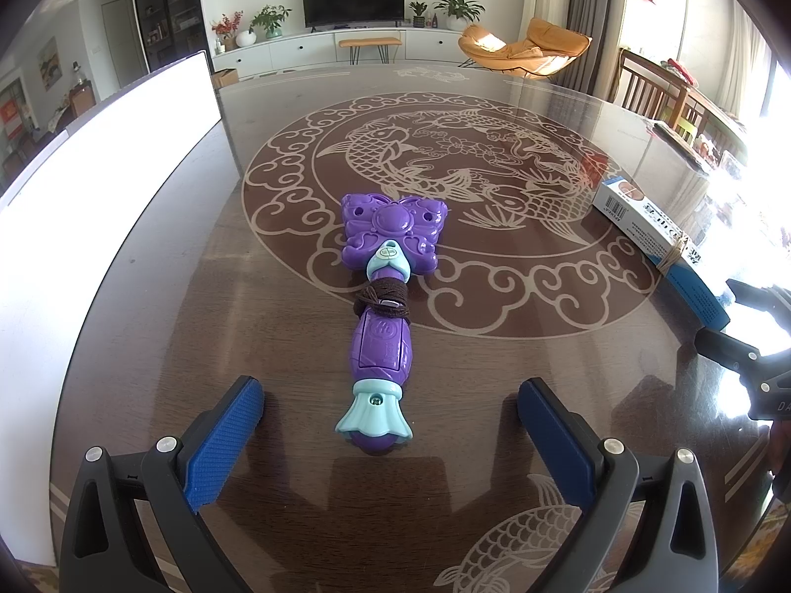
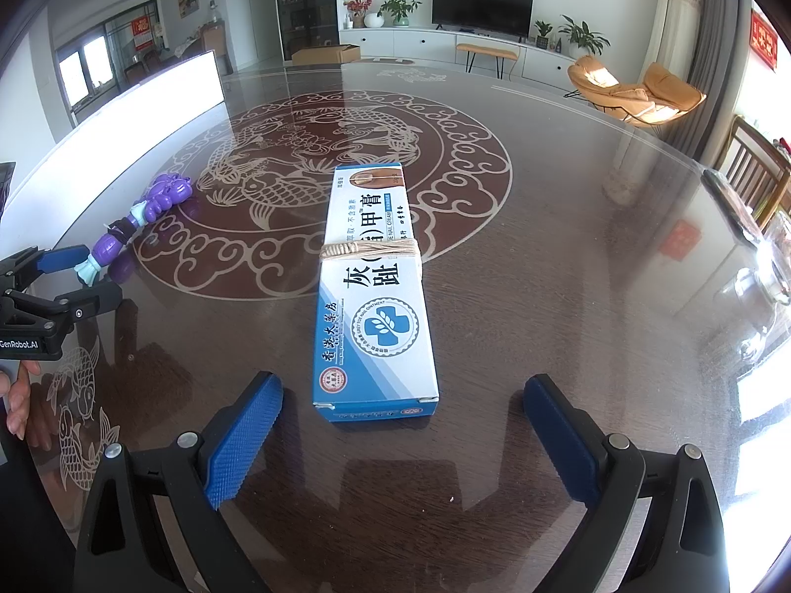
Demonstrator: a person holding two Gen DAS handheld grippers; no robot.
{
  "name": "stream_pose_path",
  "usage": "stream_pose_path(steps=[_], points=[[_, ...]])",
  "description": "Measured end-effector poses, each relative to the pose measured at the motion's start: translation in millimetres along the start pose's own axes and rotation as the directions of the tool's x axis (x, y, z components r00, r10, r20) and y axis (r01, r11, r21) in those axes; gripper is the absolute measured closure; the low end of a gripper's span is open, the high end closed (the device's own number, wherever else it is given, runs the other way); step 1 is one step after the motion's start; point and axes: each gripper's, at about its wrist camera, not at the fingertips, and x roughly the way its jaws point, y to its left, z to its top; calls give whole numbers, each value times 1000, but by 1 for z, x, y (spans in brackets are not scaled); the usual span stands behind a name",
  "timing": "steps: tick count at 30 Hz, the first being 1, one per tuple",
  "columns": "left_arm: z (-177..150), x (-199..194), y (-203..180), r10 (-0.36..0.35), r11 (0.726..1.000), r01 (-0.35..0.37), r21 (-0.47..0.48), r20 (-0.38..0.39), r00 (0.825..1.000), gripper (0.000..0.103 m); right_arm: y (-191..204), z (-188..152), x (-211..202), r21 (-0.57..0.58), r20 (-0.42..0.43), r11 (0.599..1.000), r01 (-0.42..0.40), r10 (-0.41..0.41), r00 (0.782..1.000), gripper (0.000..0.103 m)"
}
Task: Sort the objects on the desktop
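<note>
Both tools look poised to pick: the left gripper (image 1: 390, 425) gapes wide around the purple toy wand (image 1: 383, 306) at frame centre, the right gripper (image 2: 403, 420) wide before the ointment box (image 2: 373, 296); each must advance, then close on the tabletop (image 1: 197, 272)

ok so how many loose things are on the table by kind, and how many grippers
Purple toy wand: 1
Blue and white medicine box: 1
Grippers: 2, left gripper and right gripper
Total: 2 loose things on the table, 2 grippers
</note>
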Motion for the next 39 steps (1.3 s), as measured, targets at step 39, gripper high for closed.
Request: stream_pose_path(steps=[39], points=[[13, 5, 6, -55, 993, 69, 95, -138, 989, 0, 3, 11, 10, -27, -46, 999, -41, 40, 998, 0]])
